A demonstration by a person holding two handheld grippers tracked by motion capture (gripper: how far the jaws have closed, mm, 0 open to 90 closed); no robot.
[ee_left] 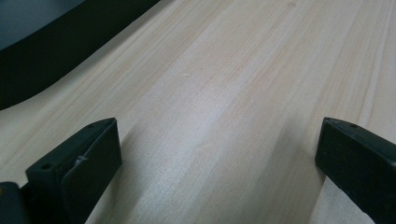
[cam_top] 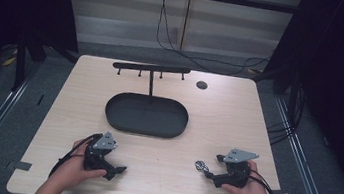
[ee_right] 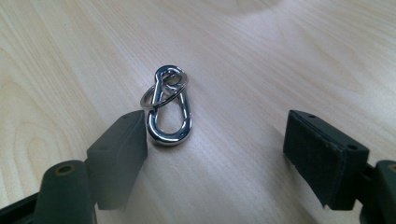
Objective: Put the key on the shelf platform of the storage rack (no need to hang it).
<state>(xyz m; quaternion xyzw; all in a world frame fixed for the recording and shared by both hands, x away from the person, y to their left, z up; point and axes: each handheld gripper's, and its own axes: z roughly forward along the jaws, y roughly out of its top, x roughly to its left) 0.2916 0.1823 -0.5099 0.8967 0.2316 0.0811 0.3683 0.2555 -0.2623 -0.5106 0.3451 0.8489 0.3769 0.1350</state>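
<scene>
A shiny metal carabiner (ee_right: 169, 105) with a key ring through its top lies flat on the wooden table (cam_top: 159, 176), and I also see the carabiner (cam_top: 199, 165) in the high view. My right gripper (ee_right: 215, 135) is open, low over the table, and its left jaw almost touches the carabiner's lower end. That right gripper (cam_top: 213, 166) sits at the front right in a hand. My left gripper (cam_top: 118, 170) rests at the front left, and the left gripper (ee_left: 219, 140) is open over bare wood with nothing between its jaws.
A black oval tray (cam_top: 145, 126) sits mid-table, with a thin post rising from its far side to a black bar with several hooks (cam_top: 151, 67). The tray's rim (ee_left: 56, 51) is near the left gripper. A small dark disc (cam_top: 202, 85) lies at the back right.
</scene>
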